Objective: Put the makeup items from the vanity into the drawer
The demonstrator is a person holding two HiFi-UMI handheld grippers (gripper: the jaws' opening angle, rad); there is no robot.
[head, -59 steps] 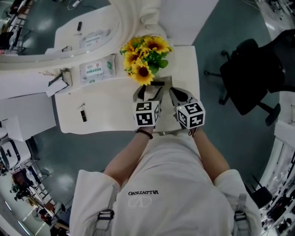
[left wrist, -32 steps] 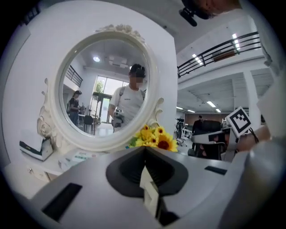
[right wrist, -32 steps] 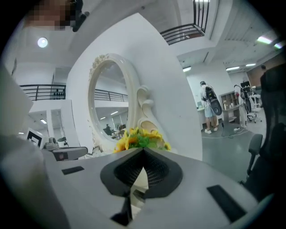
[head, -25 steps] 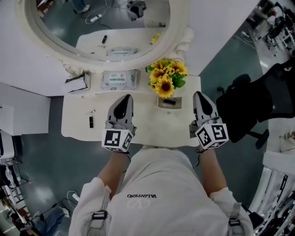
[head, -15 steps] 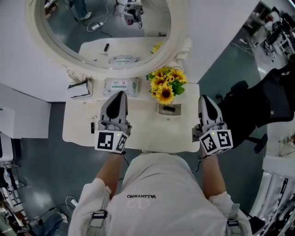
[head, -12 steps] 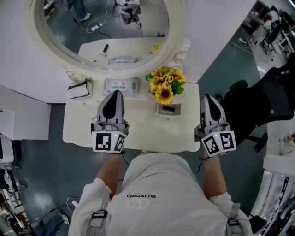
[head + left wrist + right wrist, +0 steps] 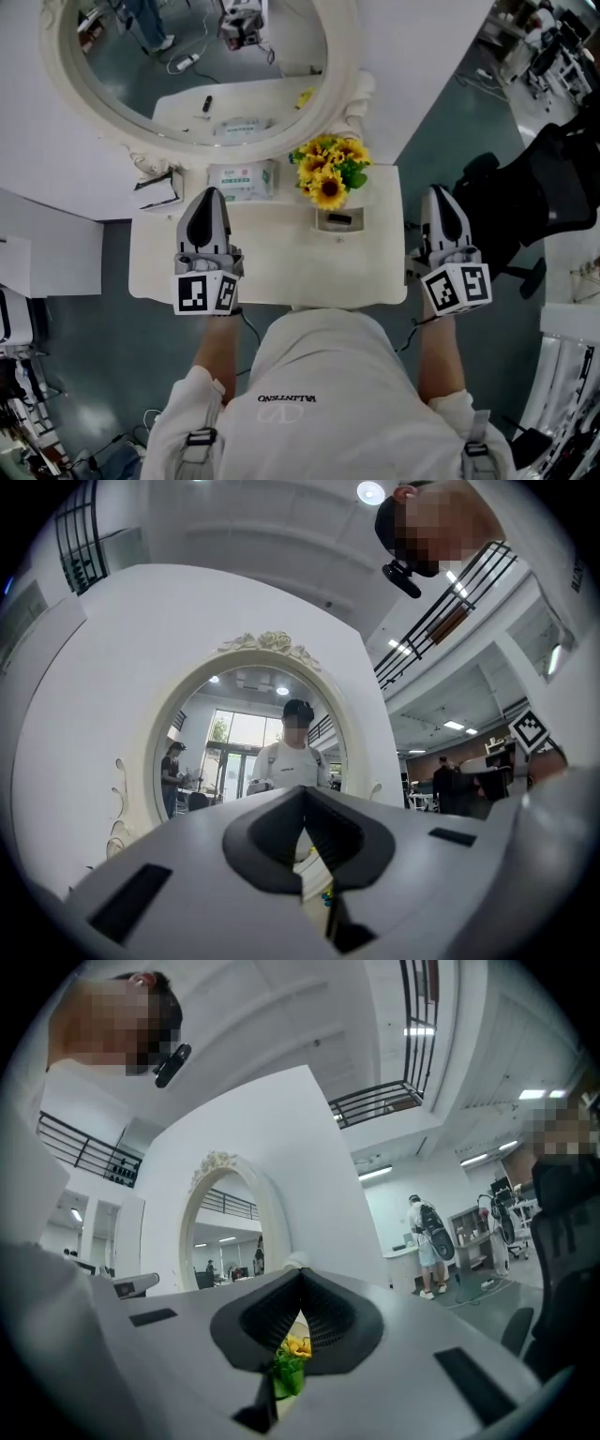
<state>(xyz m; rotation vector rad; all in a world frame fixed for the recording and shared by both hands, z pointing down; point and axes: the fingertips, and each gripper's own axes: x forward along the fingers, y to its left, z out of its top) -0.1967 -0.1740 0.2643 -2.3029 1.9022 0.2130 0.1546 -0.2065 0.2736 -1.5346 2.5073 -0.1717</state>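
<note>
Holding a gripper in each hand over the white vanity [image 7: 281, 272], you have the left gripper [image 7: 206, 193] closed on nothing and the right gripper [image 7: 441, 191] likewise closed and empty. The left hangs above the tabletop's left part, the right beside its right edge. A small dark makeup item [image 7: 339, 218] lies in a shallow recess [image 7: 352, 227] just before the sunflowers [image 7: 328, 173].

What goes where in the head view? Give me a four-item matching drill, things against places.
Things:
1 sunflowers
2 wipes pack
3 office chair
4 left gripper

Places:
a on the floor, right of the vanity
b above the vanity's left part
c flat below the mirror, left of the flowers
d just behind the small tray

Pairs: 1-d, 2-c, 3-a, 4-b
</note>
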